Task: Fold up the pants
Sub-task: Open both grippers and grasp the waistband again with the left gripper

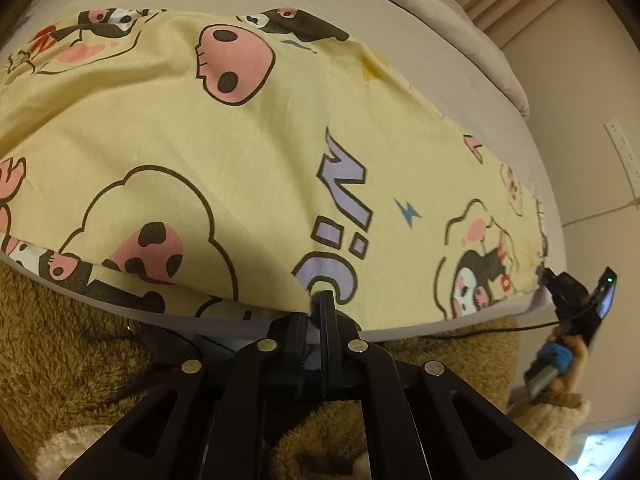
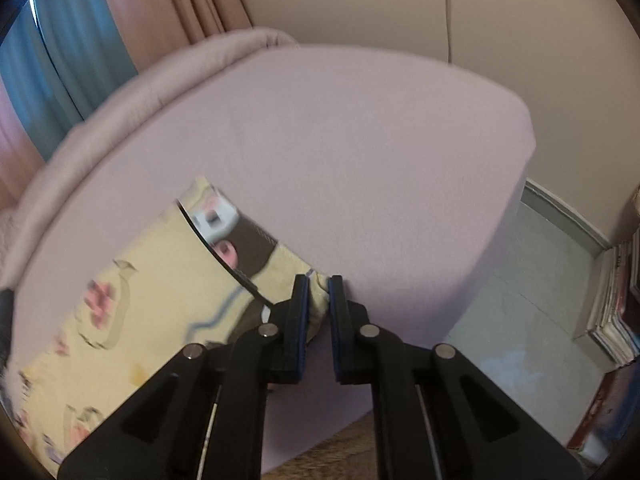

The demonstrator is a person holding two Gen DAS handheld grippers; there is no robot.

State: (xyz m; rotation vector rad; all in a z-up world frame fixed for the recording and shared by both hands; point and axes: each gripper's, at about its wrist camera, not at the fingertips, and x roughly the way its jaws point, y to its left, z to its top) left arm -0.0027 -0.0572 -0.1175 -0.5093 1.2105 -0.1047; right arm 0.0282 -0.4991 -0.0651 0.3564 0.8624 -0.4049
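Observation:
The pants (image 1: 248,152) are yellow with cartoon prints and lie spread flat across a pale mauve bed (image 1: 480,92). My left gripper (image 1: 318,304) is shut on the near hem of the pants at the bed's front edge. In the right wrist view the pants (image 2: 152,288) lie at the left, and my right gripper (image 2: 318,286) is shut on their corner at the bed's (image 2: 360,160) front edge, with a narrow gap between the jaws filled by cloth. The right gripper also shows in the left wrist view (image 1: 546,276) at the pants' far right corner.
A brown fluffy sleeve (image 1: 72,360) lies below the bed edge. Curtains (image 2: 132,12) hang behind the bed. Bare tiled floor (image 2: 532,300) and a stack of books (image 2: 616,312) lie to the right of the bed.

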